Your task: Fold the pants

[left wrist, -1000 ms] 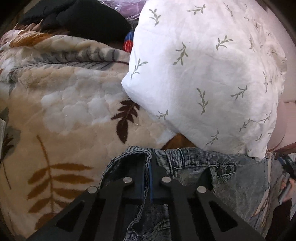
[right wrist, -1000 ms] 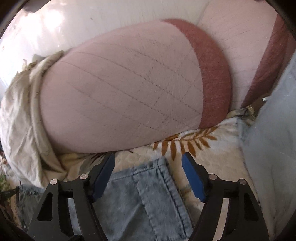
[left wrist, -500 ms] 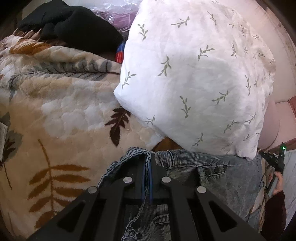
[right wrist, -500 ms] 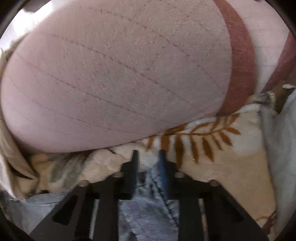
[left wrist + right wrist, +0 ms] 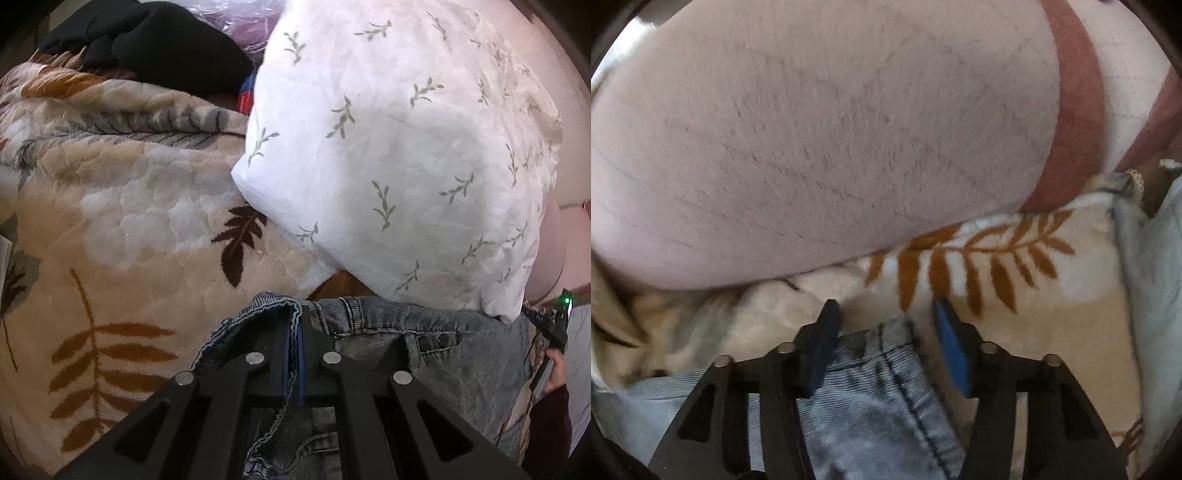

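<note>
Left gripper [image 5: 293, 343] pinching the jeans [image 5: 436, 354] waistband; right gripper [image 5: 886, 332] spread over the hem.
Keep the waistband taut toward twelve o'clock before closing right.

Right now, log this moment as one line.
left claw: shut on jeans waistband | right claw: open, straddling denim edge | surface: leaf-print blanket

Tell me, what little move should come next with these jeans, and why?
Probably the left tool should let go next. It is shut on the jeans at the waistband, just below the white pillow, while the right tool stands open around a denim edge lying on the leaf-print blanket. With one side free, releasing the other would likely let the fold lie flat.
</note>
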